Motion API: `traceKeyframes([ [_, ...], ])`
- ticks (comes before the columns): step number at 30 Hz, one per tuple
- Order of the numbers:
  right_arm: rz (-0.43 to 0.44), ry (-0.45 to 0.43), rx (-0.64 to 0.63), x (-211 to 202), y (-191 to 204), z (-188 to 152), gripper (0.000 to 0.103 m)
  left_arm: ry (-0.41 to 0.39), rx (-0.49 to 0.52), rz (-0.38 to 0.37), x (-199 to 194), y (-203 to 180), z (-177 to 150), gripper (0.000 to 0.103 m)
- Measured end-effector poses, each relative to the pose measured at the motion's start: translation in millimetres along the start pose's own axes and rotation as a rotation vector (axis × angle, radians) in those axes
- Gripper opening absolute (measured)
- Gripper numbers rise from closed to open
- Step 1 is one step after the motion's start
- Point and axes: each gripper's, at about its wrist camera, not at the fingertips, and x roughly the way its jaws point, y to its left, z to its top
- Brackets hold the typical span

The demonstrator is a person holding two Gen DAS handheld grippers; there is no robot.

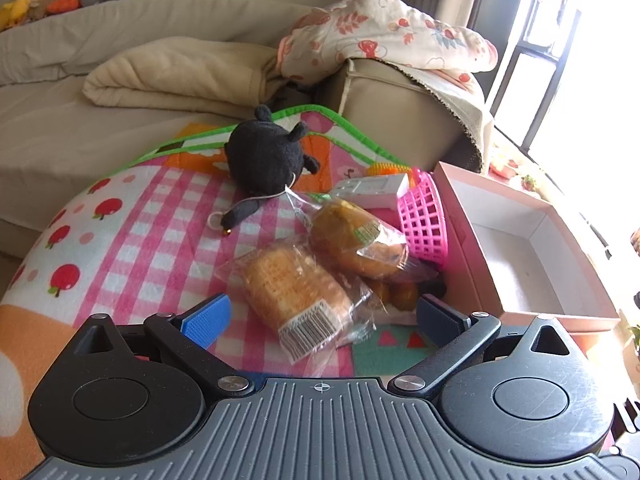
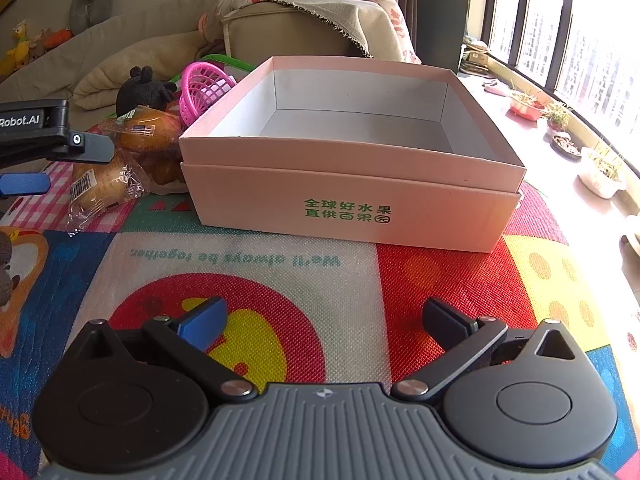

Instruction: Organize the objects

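Note:
My left gripper (image 1: 320,316) is open, its jaws on either side of the near end of a wrapped bread loaf (image 1: 292,292) on the play mat. A second wrapped bun (image 1: 356,240) lies behind it, with a pink plastic basket (image 1: 426,216), a white carton (image 1: 376,188) and a black plush toy (image 1: 264,156). An open pink cardboard box (image 1: 520,236) stands to the right. My right gripper (image 2: 324,320) is open and empty above the mat, facing the box (image 2: 352,196). The left gripper (image 2: 52,160) shows at that view's left edge by the bread (image 2: 100,188).
A beige sofa (image 1: 80,120) with a folded blanket (image 1: 180,76) and a floral quilt (image 1: 384,32) is behind the mat. Small plant pots (image 2: 600,172) line the window sill on the right. Small orange fruits (image 1: 404,294) lie beside the box.

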Motion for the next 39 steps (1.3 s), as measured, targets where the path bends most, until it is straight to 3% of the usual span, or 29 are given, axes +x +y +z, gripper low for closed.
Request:
traceKeyframes([
  [5, 0.012, 0.002, -0.023, -1.2, -1.2, -1.2, 0.103, 0.036, 0.020, 0.043, 31.9, 4.9, 10.2, 0.103],
  [8, 0.026, 0.032, -0.060, -1.2, 0.7, 5.6, 0.103, 0.062, 0.030, 0.007, 39.8, 14.7, 6.4, 0.101],
  [10, 0.075, 0.051, -0.099, -4.1, 8.2, 18.1, 0.103, 0.057, 0.033, -0.047, 36.7, 23.6, 3.7, 0.080],
  [11, 0.083, 0.025, -0.110, -9.0, 13.6, 25.6, 0.103, 0.048, 0.030, -0.048, 32.9, 28.6, 3.0, 0.067],
  [12, 0.084, -0.026, -0.136, -17.6, 23.4, 36.4, 0.103, 0.036, 0.028, -0.055, 27.5, 34.6, 2.0, 0.064],
  [15, 0.112, -0.146, -0.255, -35.5, 62.0, 75.2, 0.103, 0.026, 0.024, -0.073, 8.7, 57.8, -4.2, 0.062],
  [17, 0.146, -0.181, -0.289, -36.2, 85.6, 101.3, 0.103, 0.038, 0.027, -0.097, -3.8, 73.3, -11.6, 0.061],
  [20, 0.228, -0.157, -0.281, -11.3, 125.0, 151.4, 0.103, 0.037, 0.056, -0.110, -24.0, 91.1, -24.1, 0.061],
  [23, 0.260, -0.065, -0.244, 43.7, 166.8, 197.0, 0.103, 0.042, 0.069, -0.125, -38.9, 105.1, -34.0, 0.061],
  [26, 0.234, 0.017, -0.207, 101.2, 201.1, 221.3, 0.103, 0.046, 0.063, -0.146, -46.5, 114.0, -42.0, 0.060],
  [29, 0.143, 0.049, -0.235, 143.0, 228.3, 229.3, 0.103, 0.037, 0.035, -0.160, -49.1, 121.6, -45.9, 0.060],
  [31, 0.107, 0.079, -0.254, 157.9, 235.9, 227.8, 0.085, 0.032, 0.009, -0.169, -49.5, 124.2, -47.4, 0.060],
  [32, 0.123, 0.104, -0.256, 159.9, 236.2, 227.2, 0.071, 0.032, 0.003, -0.172, -49.4, 125.0, -47.7, 0.060],
  [36, 0.166, 0.062, -0.255, 120.4, 221.9, 217.3, 0.068, 0.025, 0.000, -0.172, -48.3, 123.1, -50.3, 0.060],
  [39, 0.223, -0.012, -0.281, 59.4, 203.2, 201.0, 0.068, 0.014, -0.002, -0.158, -48.2, 120.0, -50.7, 0.059],
])
